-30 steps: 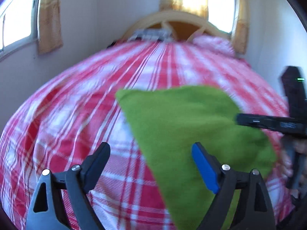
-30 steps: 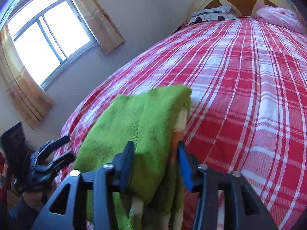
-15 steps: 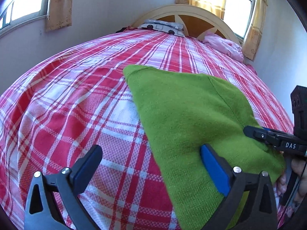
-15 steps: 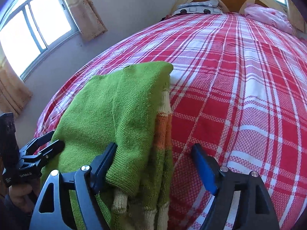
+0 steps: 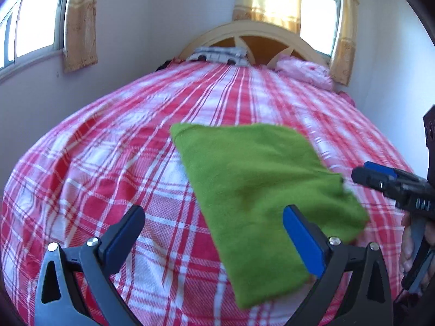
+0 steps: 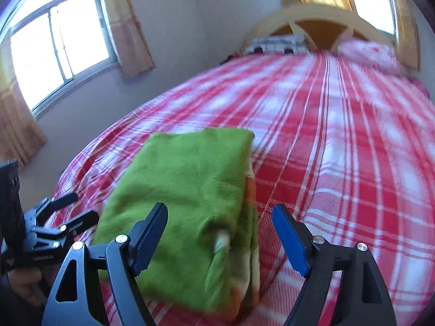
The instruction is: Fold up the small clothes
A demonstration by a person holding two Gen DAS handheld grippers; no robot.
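A folded green knitted garment [image 5: 261, 187] lies flat on the red and white checked bed cover [image 5: 114, 168]. In the right wrist view the garment [image 6: 187, 198] shows orange and cream layers along its right edge. My left gripper [image 5: 213, 233] is open and empty, just short of the garment's near left side. My right gripper [image 6: 220, 233] is open and empty, above the garment's near end. The right gripper also shows at the right edge of the left wrist view [image 5: 380, 182], and the left gripper at the left edge of the right wrist view [image 6: 70, 209].
A cream wooden headboard [image 5: 252, 35] stands at the far end, with a pink pillow [image 5: 301, 72] and a black and white pillow [image 5: 217, 53]. Walls run along the left and right of the bed. Windows with yellow curtains [image 6: 127, 27] are on the left and behind.
My right gripper opened and let go of the green garment, which now lies flat. Both grippers have drawn back and up from it a little.
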